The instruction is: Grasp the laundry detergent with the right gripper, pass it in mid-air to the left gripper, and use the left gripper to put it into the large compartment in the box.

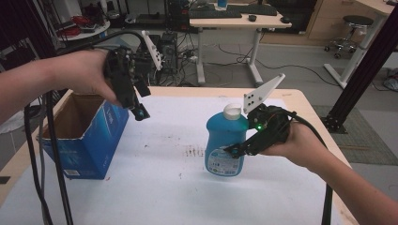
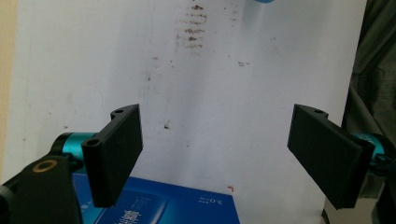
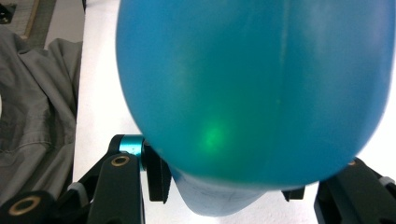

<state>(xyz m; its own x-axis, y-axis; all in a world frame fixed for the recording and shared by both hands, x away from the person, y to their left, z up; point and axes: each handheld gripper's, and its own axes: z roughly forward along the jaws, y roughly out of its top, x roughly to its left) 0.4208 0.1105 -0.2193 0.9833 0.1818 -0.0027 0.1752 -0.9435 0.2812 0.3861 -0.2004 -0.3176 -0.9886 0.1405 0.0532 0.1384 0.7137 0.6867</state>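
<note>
On the right half of the white table cover (image 1: 155, 197), I have the right gripper (image 1: 233, 151) clamped on the lower body of the translucent blue plastic bottle with the white screw cap (image 1: 226, 140). Both pads press against the bottle's sides near its label; in the right gripper view the blue body (image 3: 252, 93) bulges above the jaws. From the high view I cannot tell whether the base rests on the cover or hangs just clear of it. The bottle stands upright.

At the left edge of the table sits the open-topped blue cardboard box (image 1: 89, 136), its brown interior exposed. I hold the left gripper (image 1: 139, 111) above the box's right rim, jaws spread wide with nothing between them; in the left gripper view its pads frame bare cover and a corner of the box (image 2: 154, 205).

Status, as I judge it: grasp secured. Remaining: carry the bottle left across the cover, lower it into the box, release. The left gripper appears available to steady the box.
</note>
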